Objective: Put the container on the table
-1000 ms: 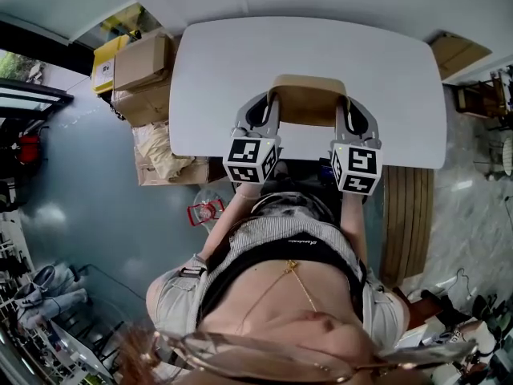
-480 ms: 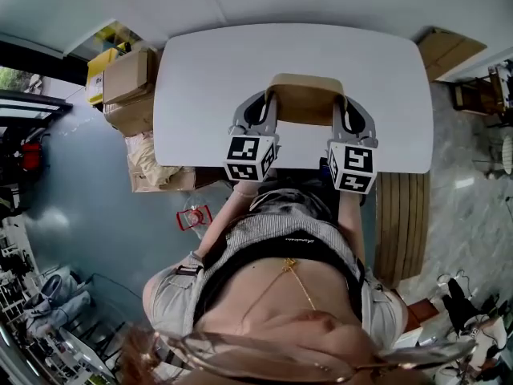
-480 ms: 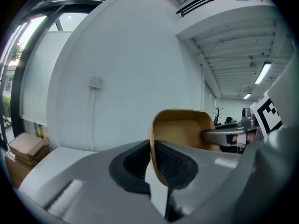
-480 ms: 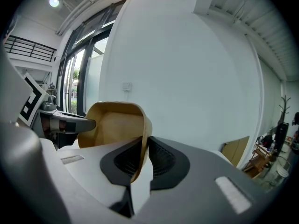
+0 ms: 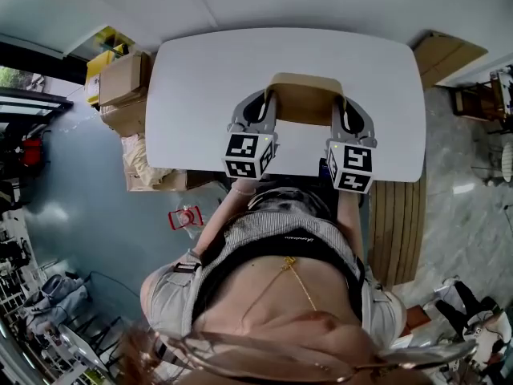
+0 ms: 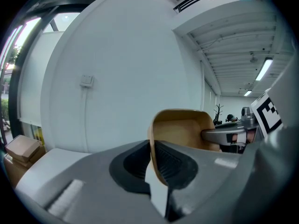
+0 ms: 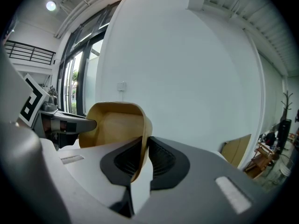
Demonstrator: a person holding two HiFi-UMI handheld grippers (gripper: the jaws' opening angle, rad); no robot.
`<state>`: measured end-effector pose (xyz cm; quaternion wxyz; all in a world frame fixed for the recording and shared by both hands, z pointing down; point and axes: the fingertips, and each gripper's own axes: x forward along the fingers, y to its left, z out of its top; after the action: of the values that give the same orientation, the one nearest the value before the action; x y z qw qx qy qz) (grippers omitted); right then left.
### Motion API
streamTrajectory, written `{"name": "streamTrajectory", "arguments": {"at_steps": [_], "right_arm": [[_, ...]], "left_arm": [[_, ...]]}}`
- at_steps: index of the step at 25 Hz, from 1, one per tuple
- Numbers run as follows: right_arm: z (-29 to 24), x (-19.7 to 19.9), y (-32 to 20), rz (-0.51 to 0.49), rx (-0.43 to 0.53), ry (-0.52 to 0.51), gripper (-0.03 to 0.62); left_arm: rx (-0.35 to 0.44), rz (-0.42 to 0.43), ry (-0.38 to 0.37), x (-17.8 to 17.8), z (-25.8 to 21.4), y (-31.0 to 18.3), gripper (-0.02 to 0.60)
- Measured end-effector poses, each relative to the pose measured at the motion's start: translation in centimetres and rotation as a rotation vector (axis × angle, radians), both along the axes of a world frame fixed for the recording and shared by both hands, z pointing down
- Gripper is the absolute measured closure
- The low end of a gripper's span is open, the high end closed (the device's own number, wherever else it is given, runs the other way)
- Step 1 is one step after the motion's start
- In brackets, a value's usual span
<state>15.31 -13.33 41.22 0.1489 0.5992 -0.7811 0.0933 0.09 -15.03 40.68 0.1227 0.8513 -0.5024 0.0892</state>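
We hold the tan container [image 5: 304, 99] between us, left gripper [image 5: 258, 115] pinching its left rim, right gripper [image 5: 353, 117] its right rim, both equally near, over the white table [image 5: 200, 79] directly beneath.

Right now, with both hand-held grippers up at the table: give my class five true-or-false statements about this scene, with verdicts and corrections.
1. The left hand-held gripper is shut on a wall of the tan container. True.
2. The right hand-held gripper is open and empty. False: it is shut on the container's opposite wall.
3. In the head view, the container lies within the outline of the white table. True.
4. The container is filled with food. False: its inside shows bare.
5. The cardboard boxes stand on the table. False: they stand on the floor beside its left end.
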Motion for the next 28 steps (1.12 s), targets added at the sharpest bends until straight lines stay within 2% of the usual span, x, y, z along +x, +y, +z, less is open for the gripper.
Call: {"name": "streamTrajectory", "arguments": {"at_steps": [10, 28], "right_arm": [[0.4, 3.5, -0.8, -0.031, -0.018, -0.003, 0.539], [1.3, 5.9, -1.6, -0.141, -0.044, -0.032, 0.540]], "left_arm": [[-0.019, -0.029, 0.009, 3.5, 0.8, -0.6, 0.569], [-0.047, -0.132, 0.015, 5.8, 2.1, 0.4, 0.566]]}}
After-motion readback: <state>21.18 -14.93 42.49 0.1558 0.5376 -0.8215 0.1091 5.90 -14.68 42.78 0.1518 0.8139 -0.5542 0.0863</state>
